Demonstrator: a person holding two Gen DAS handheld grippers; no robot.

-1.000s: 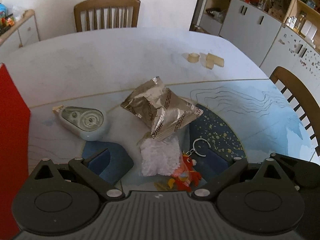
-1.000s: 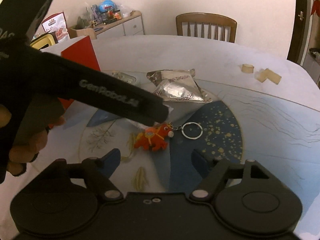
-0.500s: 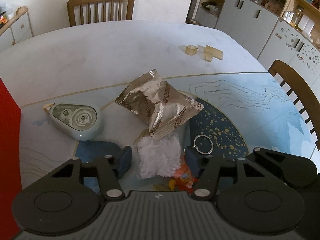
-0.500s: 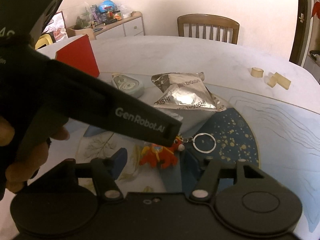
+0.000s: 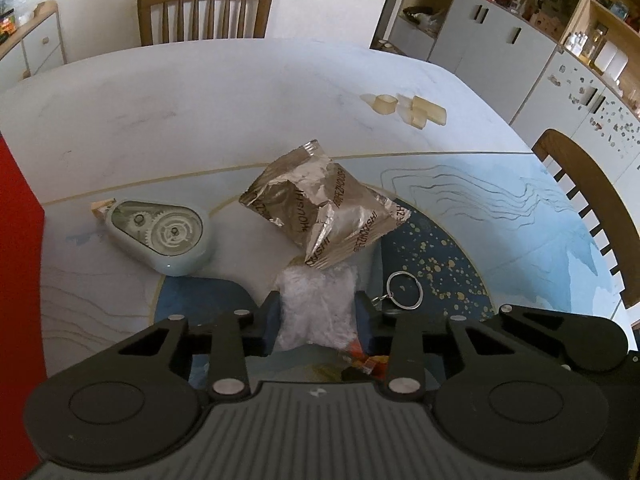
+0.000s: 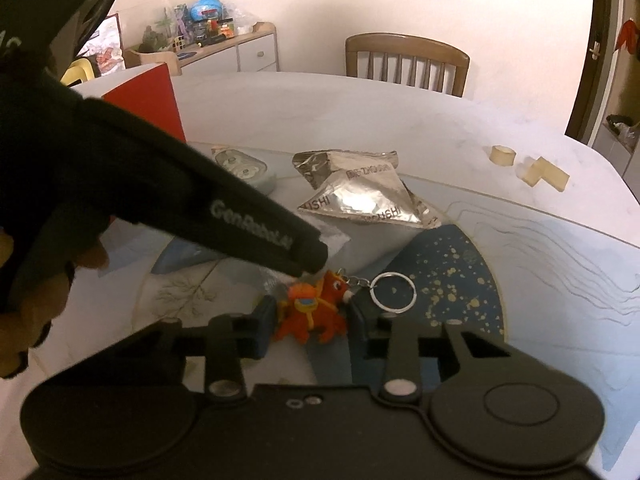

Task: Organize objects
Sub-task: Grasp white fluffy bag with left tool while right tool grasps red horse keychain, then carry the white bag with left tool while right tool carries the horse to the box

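Note:
My left gripper [image 5: 318,320] is closing on a small white packet [image 5: 318,304] lying on the table mat, and its blue pads touch both sides of it. A crumpled silver foil snack bag [image 5: 320,216] overlaps the packet's far end. My right gripper [image 6: 310,328] is closing around an orange toy keychain [image 6: 310,314], with the pads at its flanks. The toy's metal ring [image 6: 394,292] lies to the right on the dark blue part of the mat. The left tool's black arm [image 6: 248,224] crosses the right wrist view just above the toy.
A pale green correction-tape dispenser [image 5: 160,236] lies left of the foil bag. A red box [image 5: 16,280] stands at the table's left edge. Beige tape rolls [image 5: 408,110] sit at the far right. Wooden chairs [image 5: 204,8] ring the table. A person's fingers [image 6: 32,320] hold the left tool.
Both grippers' jaws have narrowed from wide open: the left onto the white packet, the right onto the orange toy. Neither hand has shifted much.

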